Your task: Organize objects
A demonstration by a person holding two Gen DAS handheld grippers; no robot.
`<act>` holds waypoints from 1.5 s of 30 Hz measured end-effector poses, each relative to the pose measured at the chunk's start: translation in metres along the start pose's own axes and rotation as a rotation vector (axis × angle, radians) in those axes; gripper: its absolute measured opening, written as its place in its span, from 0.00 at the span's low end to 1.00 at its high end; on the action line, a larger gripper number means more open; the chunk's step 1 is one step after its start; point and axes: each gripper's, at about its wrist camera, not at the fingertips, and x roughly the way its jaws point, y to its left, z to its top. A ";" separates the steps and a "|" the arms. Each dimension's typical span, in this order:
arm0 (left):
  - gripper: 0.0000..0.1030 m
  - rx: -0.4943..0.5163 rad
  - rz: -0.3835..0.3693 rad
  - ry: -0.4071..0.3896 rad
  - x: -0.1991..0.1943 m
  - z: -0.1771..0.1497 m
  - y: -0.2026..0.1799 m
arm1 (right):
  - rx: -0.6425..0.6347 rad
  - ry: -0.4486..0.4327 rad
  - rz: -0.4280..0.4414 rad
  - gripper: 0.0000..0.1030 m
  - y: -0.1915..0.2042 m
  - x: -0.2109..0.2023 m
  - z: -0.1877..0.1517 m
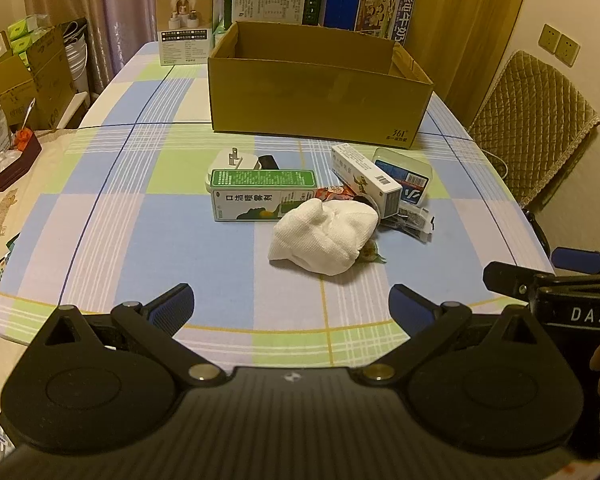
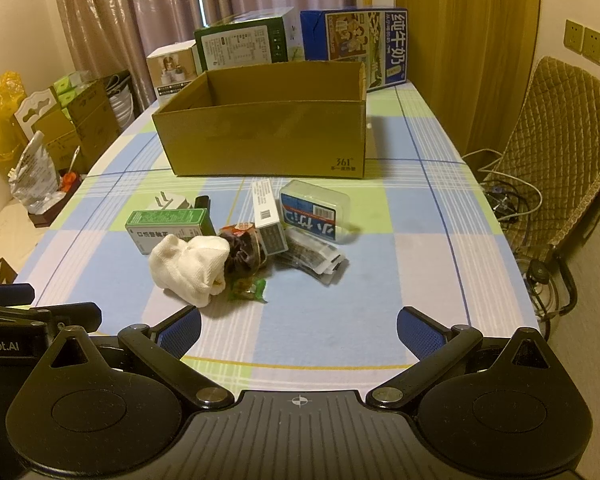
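A checked tablecloth covers the table, and an open cardboard box sits toward its far edge. Between the box and the near edge lies a cluster: a green spray carton, a white cloth, a white tube carton and a clear plastic case. At the near edge, the left gripper and right gripper both hang with fingers spread apart, empty.

We see a matt brown cardboard box, a soft ribbed white cloth, glossy printed paper cartons, and a smooth checked fabric covering the counter.
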 end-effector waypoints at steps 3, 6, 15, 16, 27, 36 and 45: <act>0.99 0.000 0.001 0.001 0.000 0.001 0.000 | -0.002 0.001 -0.001 0.98 0.000 0.001 0.000; 0.99 -0.001 0.001 0.002 0.000 0.002 0.000 | -0.001 0.003 -0.001 0.98 0.000 0.000 0.001; 0.99 -0.006 -0.001 0.004 0.000 0.003 0.000 | -0.009 0.007 -0.003 0.98 -0.001 0.001 0.002; 0.99 -0.006 -0.003 0.005 0.000 0.003 0.001 | -0.009 0.007 -0.003 0.98 0.000 0.002 0.001; 0.99 -0.008 -0.004 0.011 0.001 0.002 0.001 | -0.010 0.012 -0.003 0.98 0.001 0.005 -0.001; 0.99 -0.010 -0.006 0.019 0.004 0.000 0.001 | -0.008 0.020 -0.002 0.98 -0.001 0.008 -0.003; 0.99 -0.018 -0.024 0.023 0.009 0.001 0.001 | 0.004 0.040 0.000 0.98 -0.006 0.016 -0.005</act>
